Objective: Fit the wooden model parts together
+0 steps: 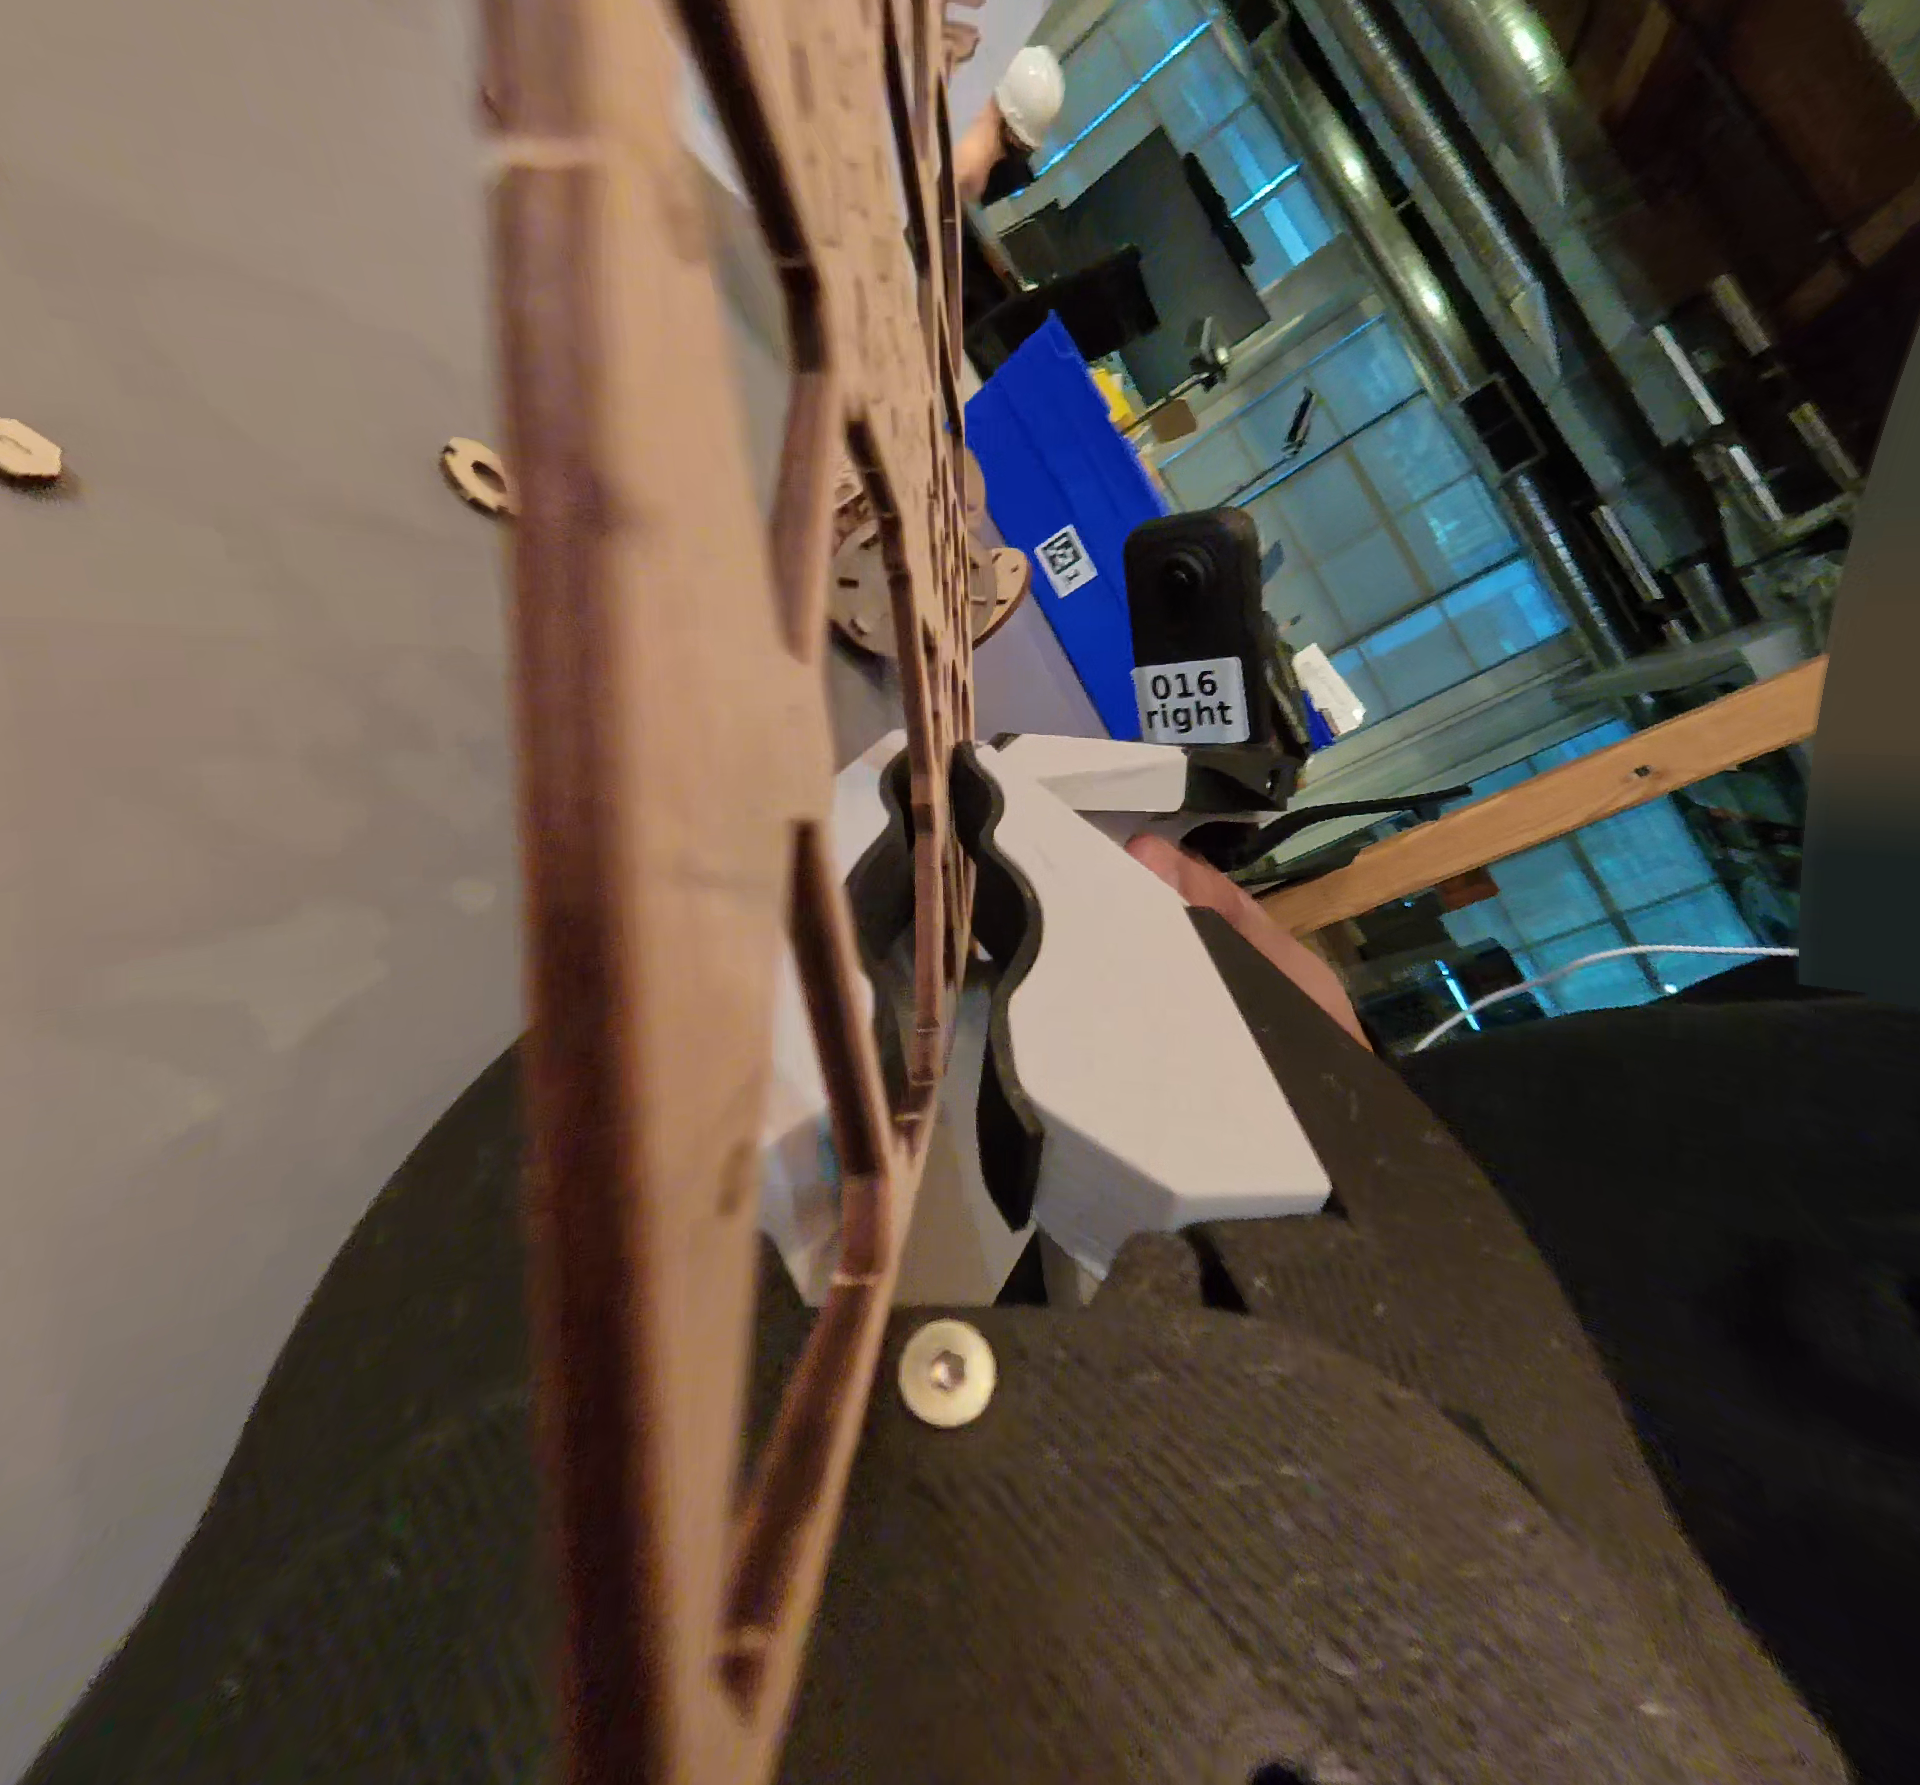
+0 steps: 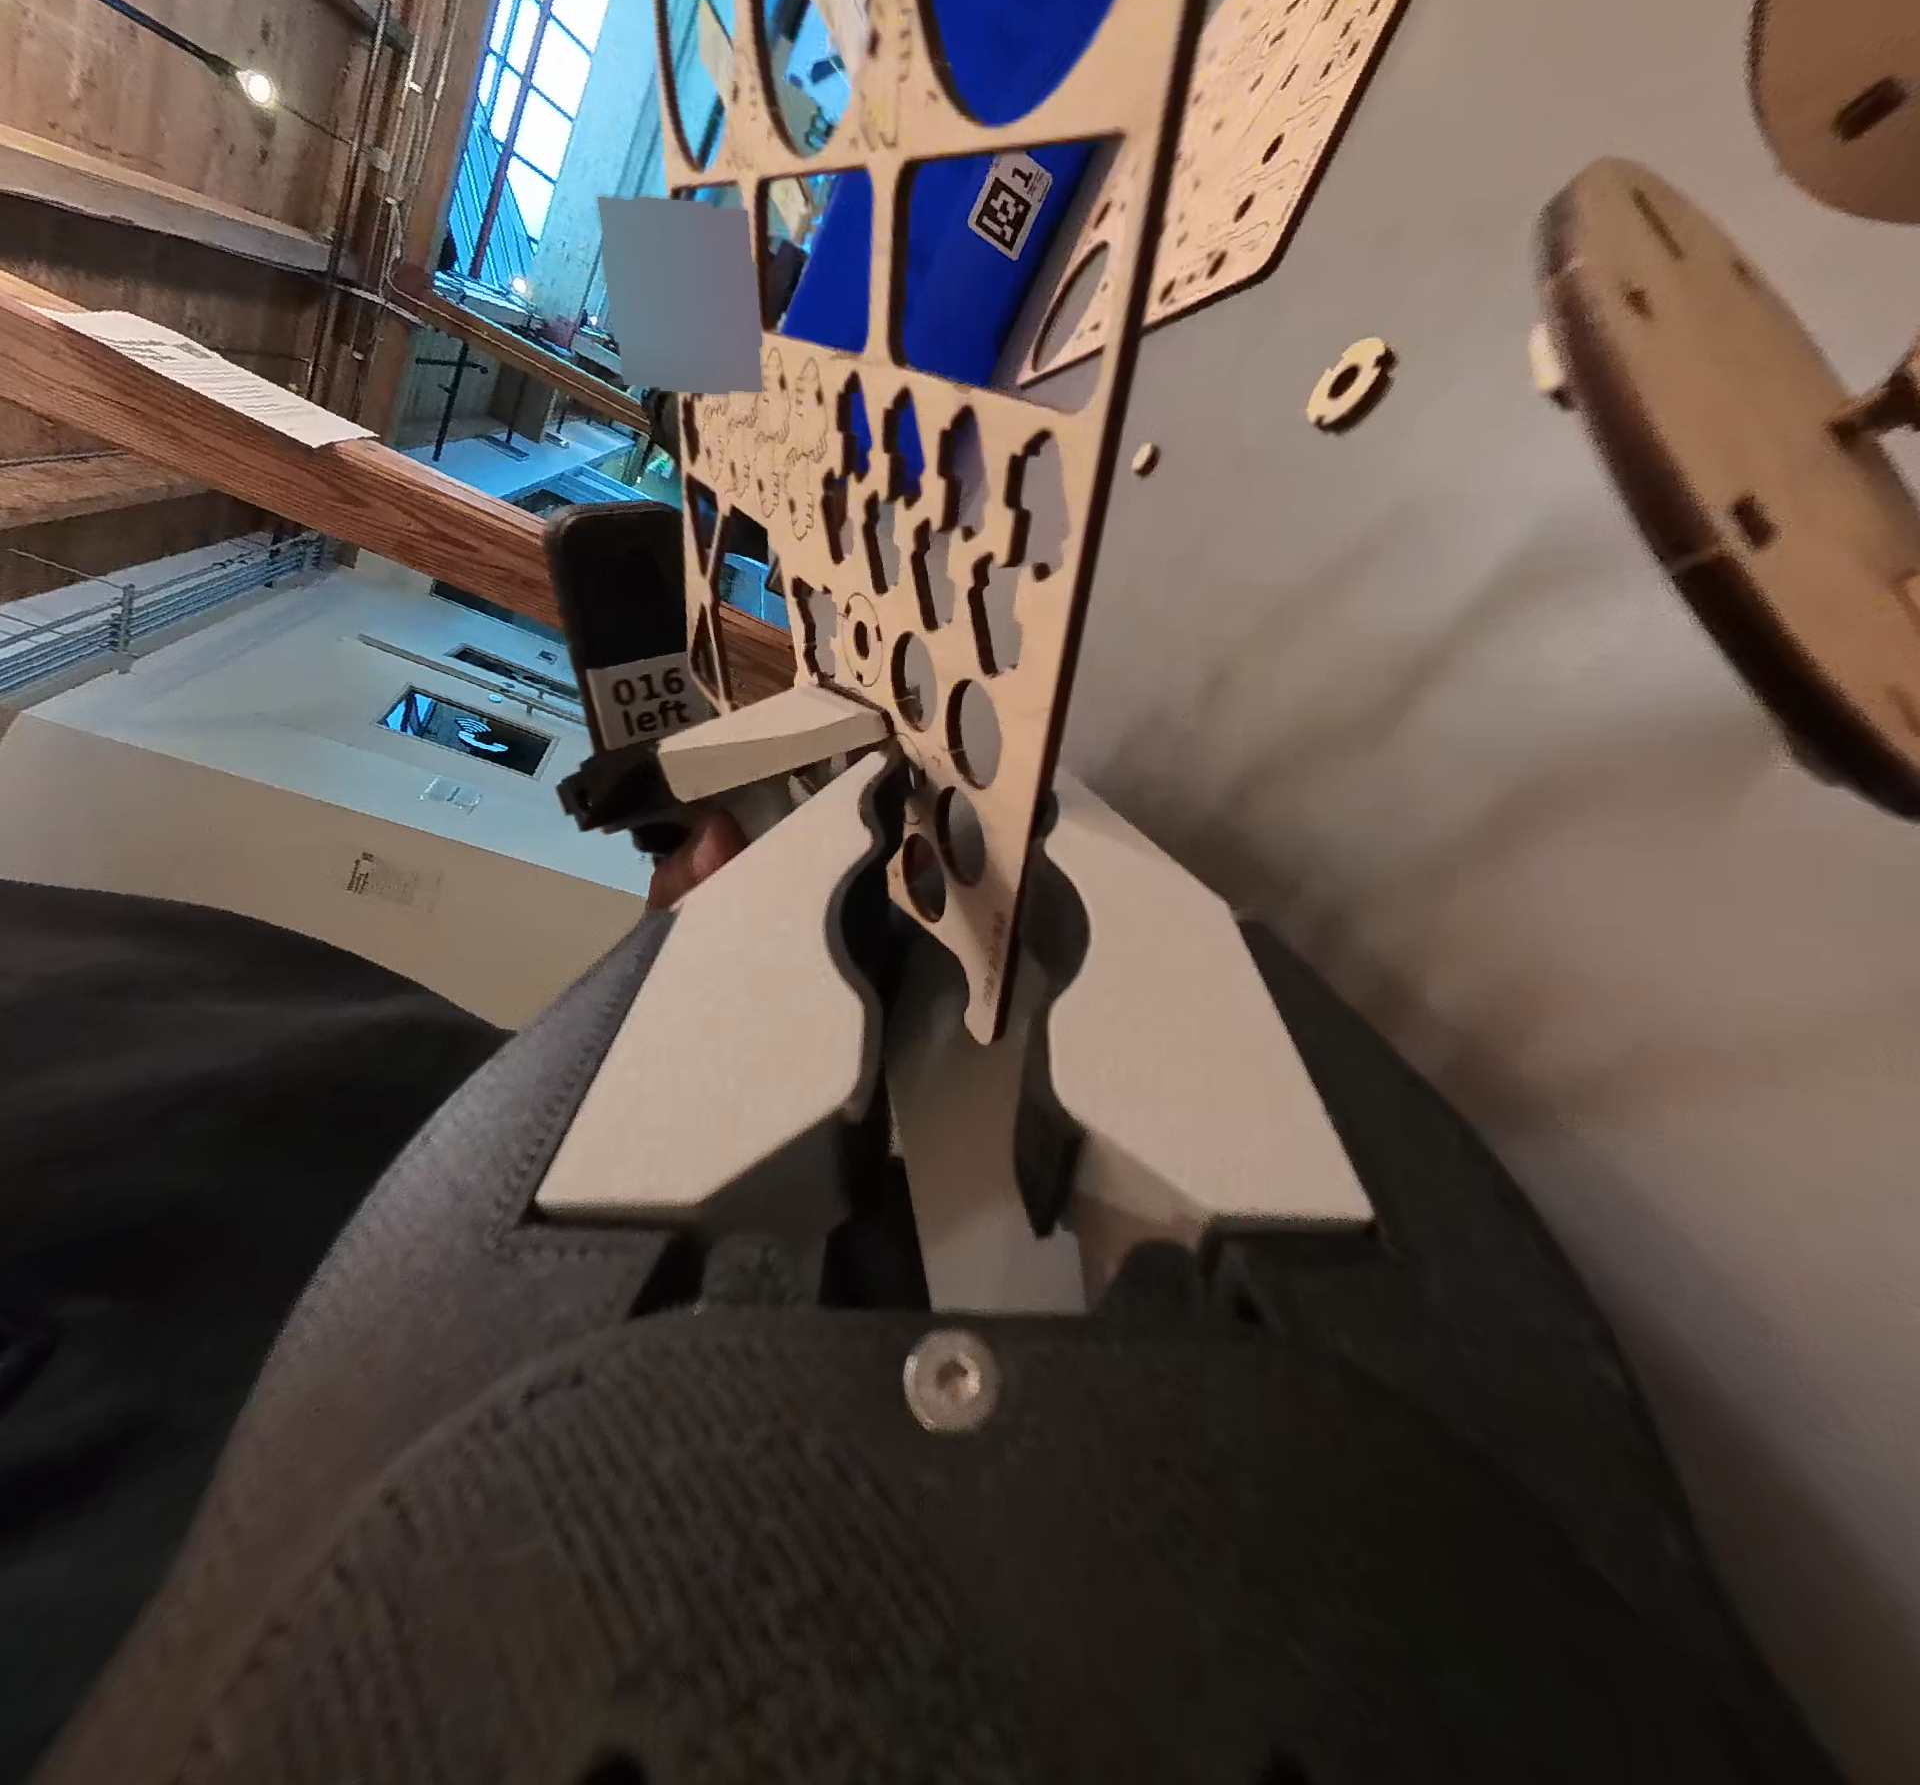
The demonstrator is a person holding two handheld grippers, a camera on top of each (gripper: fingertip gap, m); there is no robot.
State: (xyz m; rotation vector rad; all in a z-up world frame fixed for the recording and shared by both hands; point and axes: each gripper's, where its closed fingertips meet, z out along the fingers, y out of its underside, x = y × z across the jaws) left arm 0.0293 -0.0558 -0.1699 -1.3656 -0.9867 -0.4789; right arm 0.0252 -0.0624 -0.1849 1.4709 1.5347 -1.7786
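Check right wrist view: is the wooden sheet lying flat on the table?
No, the wooden sheet stands on edge between the right claw's fingers, above the table.

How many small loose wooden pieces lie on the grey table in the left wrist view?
2 pieces: one at the left edge, one beside the wooden sheet; that sheet may hide more.

Right hand-held gripper (image 2: 961, 888): both fingers clamp lower corner of thin wooden sheet (image 2: 935, 509), sheet upright between them. Left hand-held gripper (image 2: 883, 727): fingers closed, tips touching same sheet's face just above. Person's hand (image 1: 1247, 904) behind right hand-held gripper's body.
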